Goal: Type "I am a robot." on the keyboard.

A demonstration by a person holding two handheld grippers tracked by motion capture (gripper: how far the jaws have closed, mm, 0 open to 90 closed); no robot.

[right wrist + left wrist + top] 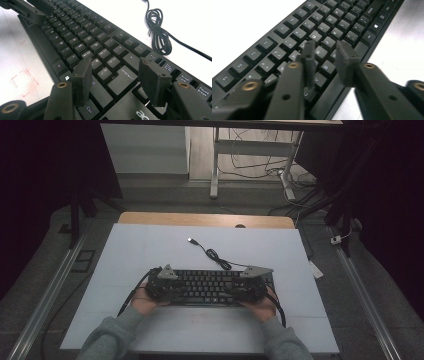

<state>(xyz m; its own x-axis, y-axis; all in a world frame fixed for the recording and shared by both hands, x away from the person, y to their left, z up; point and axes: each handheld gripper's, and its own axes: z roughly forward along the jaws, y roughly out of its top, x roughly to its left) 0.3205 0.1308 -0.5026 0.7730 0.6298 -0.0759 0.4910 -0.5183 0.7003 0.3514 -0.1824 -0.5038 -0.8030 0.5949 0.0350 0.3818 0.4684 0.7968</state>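
Two tools sit over one keyboard (pixel 207 287), which lies near the front of the white desk (pixel 150 250) with its long axis running left to right across the person's front. In the high view the left tool (pixel 161 287) covers the keyboard's left end and the right tool (pixel 250 287) its right end, so each hand is nearest its own end; the coiled cable (pixel 217 257) trails away behind.

In the left gripper view the left tool (pixel 328 53) hangs over the letter keys around H and B, jaws parted, holding nothing.

In the right gripper view the right tool (pixel 117 75) hovers above the Enter key (pixel 123 78), jaws wide apart and empty, the keyboard (pixel 82 42) stretching away toward the other tool.
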